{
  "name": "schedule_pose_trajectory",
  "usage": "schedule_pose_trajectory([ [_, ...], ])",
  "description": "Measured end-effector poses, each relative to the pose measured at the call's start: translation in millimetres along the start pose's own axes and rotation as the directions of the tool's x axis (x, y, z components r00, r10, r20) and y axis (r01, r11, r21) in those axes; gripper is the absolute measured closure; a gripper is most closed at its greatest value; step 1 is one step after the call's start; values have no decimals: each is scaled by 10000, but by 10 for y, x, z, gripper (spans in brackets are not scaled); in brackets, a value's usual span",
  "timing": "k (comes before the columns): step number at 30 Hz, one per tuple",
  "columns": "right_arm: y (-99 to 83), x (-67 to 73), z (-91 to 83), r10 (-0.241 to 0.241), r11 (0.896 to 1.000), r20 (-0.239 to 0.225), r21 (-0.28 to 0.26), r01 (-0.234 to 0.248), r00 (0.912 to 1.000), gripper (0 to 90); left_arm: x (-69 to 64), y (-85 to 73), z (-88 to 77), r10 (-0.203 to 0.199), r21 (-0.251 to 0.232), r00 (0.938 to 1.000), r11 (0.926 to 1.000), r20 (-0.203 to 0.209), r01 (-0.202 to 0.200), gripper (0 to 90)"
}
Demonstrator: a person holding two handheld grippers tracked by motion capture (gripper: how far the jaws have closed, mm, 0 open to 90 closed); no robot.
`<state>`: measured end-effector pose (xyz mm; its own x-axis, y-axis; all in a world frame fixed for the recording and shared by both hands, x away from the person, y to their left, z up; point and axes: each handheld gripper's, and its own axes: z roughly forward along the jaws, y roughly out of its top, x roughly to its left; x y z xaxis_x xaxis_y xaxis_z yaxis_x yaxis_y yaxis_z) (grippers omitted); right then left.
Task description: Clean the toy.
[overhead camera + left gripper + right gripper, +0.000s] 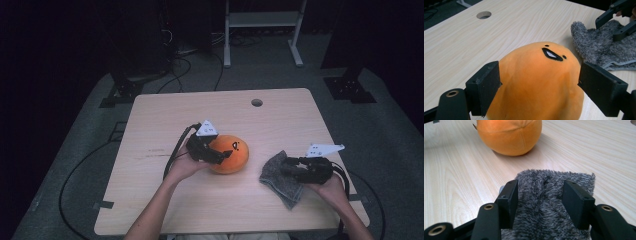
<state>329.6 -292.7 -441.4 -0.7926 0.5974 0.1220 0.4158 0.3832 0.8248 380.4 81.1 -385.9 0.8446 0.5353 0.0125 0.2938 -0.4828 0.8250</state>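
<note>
Jaws of the left gripper [539, 90] are standing apart around the orange plush toy [539, 82], one pad at each flank, touching or just off the fabric, not squeezing it. Jaws of the right gripper [540, 202] are likewise apart, straddling a raised fold of the grey fuzzy cloth [544, 205] without clamping it. Light wood bench [165, 115] is carrying everything, with a round cable hole [256, 102] near its far edge. Plush toy is sitting near the bench middle, black face marks pointing up and toward the cloth. Cloth is lying crumpled to the toy's right, near it but apart. Person's hands are coming in from the near edge, cables trailing off both grippers.
</note>
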Motion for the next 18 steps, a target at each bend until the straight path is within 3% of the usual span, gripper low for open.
schedule_pose_trajectory([
  [11,9,34,-197,49,9987,58,-513,-45,10000,454,9,-126,-299,-87,-453,9996,9989,-273,74,131],
  [18,31,41,-264,103,9976,145,-683,-93,9998,448,-7,-230,-397,-132,-527,9991,9985,-398,111,122],
])
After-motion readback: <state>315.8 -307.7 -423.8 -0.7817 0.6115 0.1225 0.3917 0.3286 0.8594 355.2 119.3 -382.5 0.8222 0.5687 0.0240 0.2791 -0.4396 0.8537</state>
